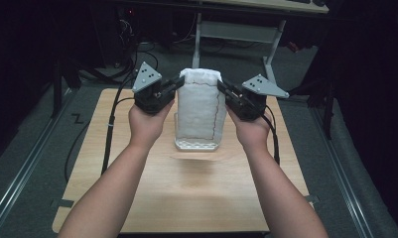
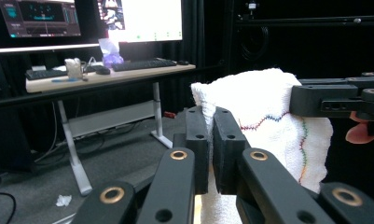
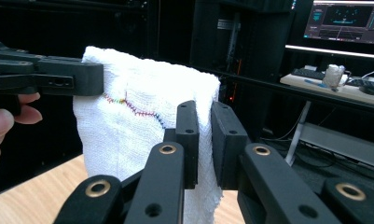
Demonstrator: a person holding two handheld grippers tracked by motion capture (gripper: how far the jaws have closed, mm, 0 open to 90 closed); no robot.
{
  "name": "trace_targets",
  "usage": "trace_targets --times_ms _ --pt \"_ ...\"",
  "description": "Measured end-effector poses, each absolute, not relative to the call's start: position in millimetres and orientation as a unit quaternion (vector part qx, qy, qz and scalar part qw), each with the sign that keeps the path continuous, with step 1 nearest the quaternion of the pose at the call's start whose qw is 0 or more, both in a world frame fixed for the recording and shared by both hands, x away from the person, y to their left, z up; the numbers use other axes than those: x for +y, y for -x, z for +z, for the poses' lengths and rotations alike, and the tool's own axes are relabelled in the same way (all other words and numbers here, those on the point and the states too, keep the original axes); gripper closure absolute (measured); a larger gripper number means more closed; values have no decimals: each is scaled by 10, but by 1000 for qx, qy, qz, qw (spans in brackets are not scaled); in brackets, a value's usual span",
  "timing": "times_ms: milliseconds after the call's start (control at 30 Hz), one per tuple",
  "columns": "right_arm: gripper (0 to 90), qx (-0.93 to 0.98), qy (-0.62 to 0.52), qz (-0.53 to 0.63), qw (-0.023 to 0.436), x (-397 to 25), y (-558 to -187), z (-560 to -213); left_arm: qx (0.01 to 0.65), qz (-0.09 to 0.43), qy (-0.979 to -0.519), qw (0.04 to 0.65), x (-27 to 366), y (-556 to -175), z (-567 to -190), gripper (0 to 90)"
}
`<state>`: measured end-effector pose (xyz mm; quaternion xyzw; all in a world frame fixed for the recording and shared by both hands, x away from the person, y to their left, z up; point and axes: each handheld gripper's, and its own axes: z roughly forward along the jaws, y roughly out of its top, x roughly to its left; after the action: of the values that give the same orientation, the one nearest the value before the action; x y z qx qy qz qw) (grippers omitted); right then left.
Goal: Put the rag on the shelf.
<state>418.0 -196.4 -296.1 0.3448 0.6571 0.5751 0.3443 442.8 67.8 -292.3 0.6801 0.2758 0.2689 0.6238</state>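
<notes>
Two black grippers, left [image 1: 178, 83] and right [image 1: 222, 88], each clamped on a top corner of the white stitched towel [image 1: 201, 106], above the light wooden table [image 1: 196, 193]; grey-legged desk [image 1: 246, 29] at 12 o'clock.

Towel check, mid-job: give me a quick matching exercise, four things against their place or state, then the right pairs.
Things:
1. left gripper
2. right gripper
3. white towel
4. white tray

Places or states:
A. resting on the wooden table, below the cloth
B. shut on the towel's upper right corner
C. hanging stretched between both grippers
D. shut on the towel's upper left corner

Pairs: 1-D, 2-B, 3-C, 4-A
</notes>
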Motion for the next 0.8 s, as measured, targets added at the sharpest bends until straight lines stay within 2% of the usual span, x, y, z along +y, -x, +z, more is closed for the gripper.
trace_targets --times_ms 133,800 --pt "826 652 -350 580 340 -1962 -4271 -2941 279 270 -669 633 689 -4516 -2906 863" --pt "824 669 -369 552 335 -1993 -4893 -3026 331 250 -672 613 565 -5096 -3056 860"
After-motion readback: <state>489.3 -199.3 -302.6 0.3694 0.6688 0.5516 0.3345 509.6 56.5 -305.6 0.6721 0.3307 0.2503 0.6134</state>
